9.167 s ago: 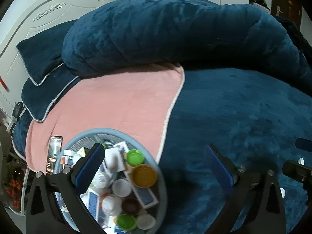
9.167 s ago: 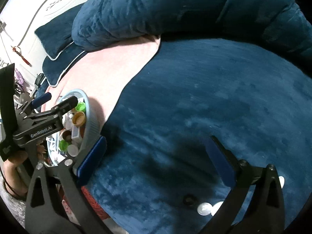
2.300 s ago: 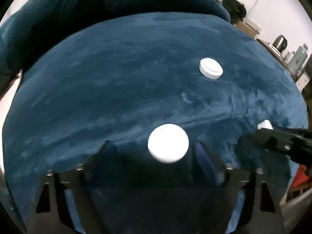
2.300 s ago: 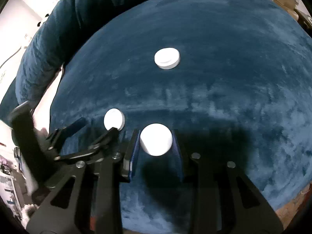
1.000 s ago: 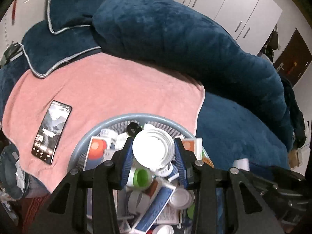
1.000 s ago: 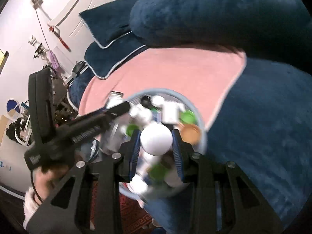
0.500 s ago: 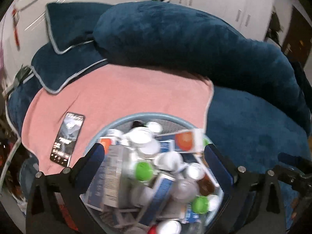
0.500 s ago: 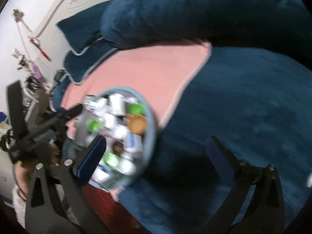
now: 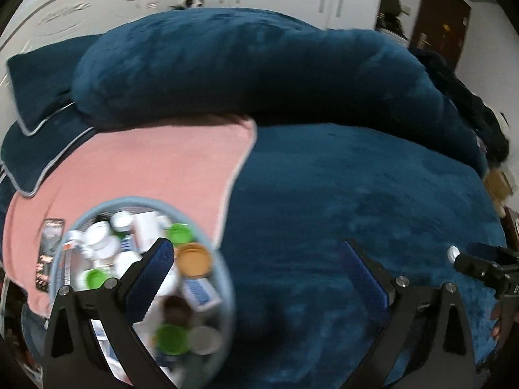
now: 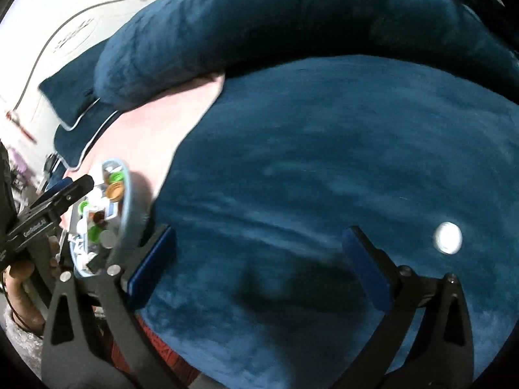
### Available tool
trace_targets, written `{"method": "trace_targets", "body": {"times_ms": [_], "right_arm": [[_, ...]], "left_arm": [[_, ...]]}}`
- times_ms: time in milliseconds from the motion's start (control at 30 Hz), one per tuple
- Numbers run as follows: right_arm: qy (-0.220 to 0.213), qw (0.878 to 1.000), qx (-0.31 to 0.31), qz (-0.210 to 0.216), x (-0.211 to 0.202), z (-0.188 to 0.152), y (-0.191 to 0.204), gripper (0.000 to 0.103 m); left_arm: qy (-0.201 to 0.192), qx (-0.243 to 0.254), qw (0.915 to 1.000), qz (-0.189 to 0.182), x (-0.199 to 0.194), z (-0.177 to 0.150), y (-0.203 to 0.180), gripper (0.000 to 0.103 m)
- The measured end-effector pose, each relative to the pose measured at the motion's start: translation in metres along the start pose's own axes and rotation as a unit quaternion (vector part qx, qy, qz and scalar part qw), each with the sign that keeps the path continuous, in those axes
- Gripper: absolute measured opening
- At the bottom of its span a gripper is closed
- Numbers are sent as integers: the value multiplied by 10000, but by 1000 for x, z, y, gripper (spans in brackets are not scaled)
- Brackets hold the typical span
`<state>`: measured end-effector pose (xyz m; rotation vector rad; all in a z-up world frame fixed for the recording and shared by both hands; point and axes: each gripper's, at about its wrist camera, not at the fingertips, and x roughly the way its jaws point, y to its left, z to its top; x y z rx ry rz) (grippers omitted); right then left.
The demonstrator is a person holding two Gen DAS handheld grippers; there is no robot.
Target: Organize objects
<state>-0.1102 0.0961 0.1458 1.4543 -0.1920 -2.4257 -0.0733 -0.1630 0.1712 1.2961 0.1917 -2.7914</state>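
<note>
We held both hand-held grippers, left (image 9: 259, 269) and right (image 10: 259, 256), released and empty; one basket (image 9: 223, 278) lower left, one white cap (image 10: 448, 237) right.

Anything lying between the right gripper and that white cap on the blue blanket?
No. In the right wrist view, only bare blue blanket separates the open right gripper from the white cap, which sits just beyond its right-hand finger.
</note>
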Motion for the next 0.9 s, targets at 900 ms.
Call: {"method": "trace_targets", "body": {"times_ms": [900], "right_arm": [[-2,9803,1520,-1259,12,-109,-121,103]], "left_arm": [[1248,576,9870,-836,104,-119,-148,102]]}}
